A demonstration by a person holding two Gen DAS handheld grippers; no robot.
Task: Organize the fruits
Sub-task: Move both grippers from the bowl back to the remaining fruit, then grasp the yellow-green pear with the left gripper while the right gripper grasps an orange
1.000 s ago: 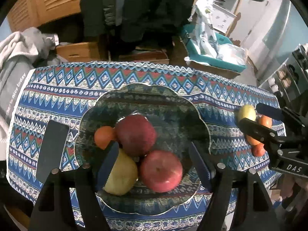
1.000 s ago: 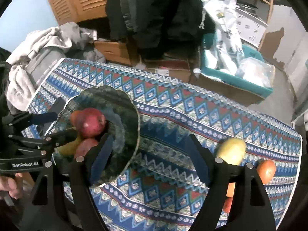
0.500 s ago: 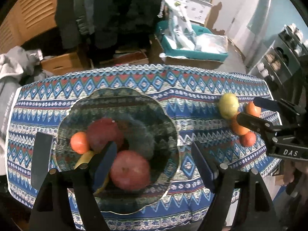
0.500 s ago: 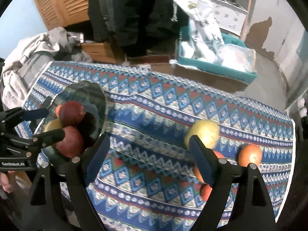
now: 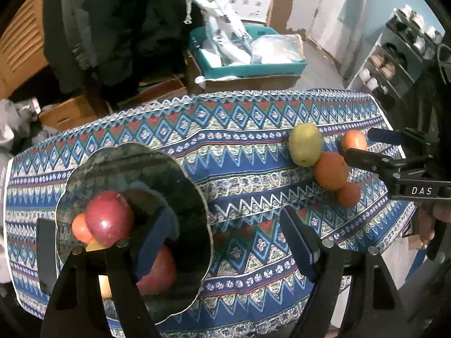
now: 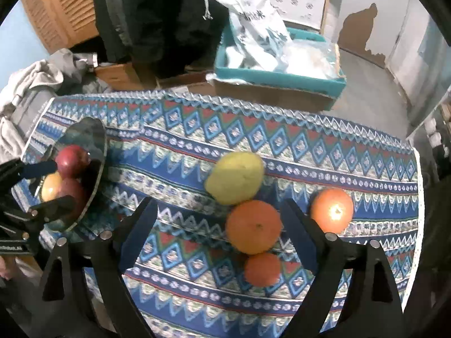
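My right gripper (image 6: 220, 222) over worktop (image 6: 180, 152), jaws just widening, empty; large orange (image 6: 253, 226) between fingers, untouched, beside yellow pear (image 6: 234, 177). Left gripper (image 5: 228, 239) released, over glass plate (image 5: 186, 174) with red apple (image 5: 108, 218).

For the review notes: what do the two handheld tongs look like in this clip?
Both tongs, left and right, are matte black frames with two arms that carry dark blue flat pads and round silver pins at the joints. Seen from the side, the right one bears white "DAS" lettering; the left carries white lettering only partly in view.
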